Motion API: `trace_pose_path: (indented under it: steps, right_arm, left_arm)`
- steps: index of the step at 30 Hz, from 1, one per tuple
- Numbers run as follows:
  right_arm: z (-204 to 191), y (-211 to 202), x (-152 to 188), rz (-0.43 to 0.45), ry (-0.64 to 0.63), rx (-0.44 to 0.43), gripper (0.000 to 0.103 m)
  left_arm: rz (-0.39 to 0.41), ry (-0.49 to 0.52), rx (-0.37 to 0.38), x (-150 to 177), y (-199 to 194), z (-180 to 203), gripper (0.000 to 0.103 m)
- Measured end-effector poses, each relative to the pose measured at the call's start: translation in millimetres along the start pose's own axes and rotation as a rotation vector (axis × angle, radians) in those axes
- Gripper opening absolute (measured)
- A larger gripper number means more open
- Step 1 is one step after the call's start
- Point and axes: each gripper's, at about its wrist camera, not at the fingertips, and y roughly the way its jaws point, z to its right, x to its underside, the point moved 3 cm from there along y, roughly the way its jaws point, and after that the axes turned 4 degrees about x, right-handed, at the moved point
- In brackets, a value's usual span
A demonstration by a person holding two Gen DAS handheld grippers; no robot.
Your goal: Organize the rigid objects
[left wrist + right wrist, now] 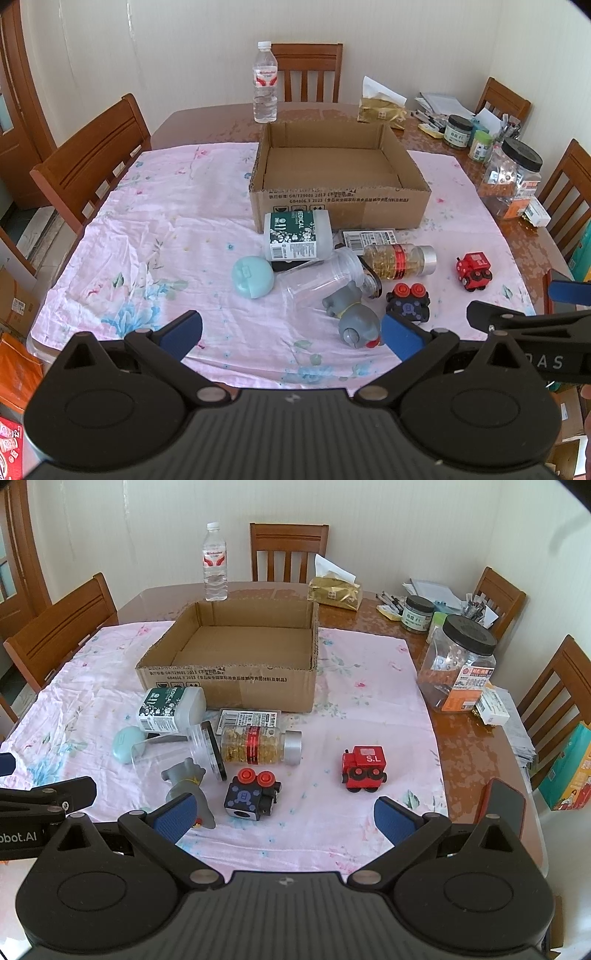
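On the pink floral cloth [369, 672] covering the wooden dining table [472, 731], nothing looks sorted yet. I'd judge the job barely begun: the cardboard box [229, 686] at the far side of the cloth stands open and bare inside, and every loose item lies on the cloth in front of it.

Going down in size from the box: the white bottle with a dark green label [295, 234] lies on its side just in front of the box's near wall, its long axis running left to right. The clear empty jar [317, 280] lies tipped over, mouth toward the right and slightly away, its black-rimmed lid [214, 751] standing on edge at that mouth. The capsule bottle with a red band [258, 744] also lies flat, long axis left to right, silver cap pointing right. Behind it a flat barcode-labelled case [247, 718] lies against the foot of the box. The grey cartoon figure [354, 314] lies down, head toward me and feet toward the jar. The round mint-green case [253, 277] rests to the left of the jar. The red toy train [364, 768] stands well apart on the right, side-on. The small black block toy with two red buttons [251, 794] sits nearest the grippers.

Both the left gripper [291, 332] and the right gripper [282, 816] hover over the near edge of the cloth, jaws spread wide and carrying nothing.
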Motion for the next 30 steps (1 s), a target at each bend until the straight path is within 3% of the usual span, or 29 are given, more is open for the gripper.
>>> trace_pose_path:
  steps: [30]
  right_arm:
    - [-3,-8,2,0.031,-0.017,-0.019,0.103]
  left_arm:
    - [0.025,0.002,-0.013,3,-10,-1,0.103]
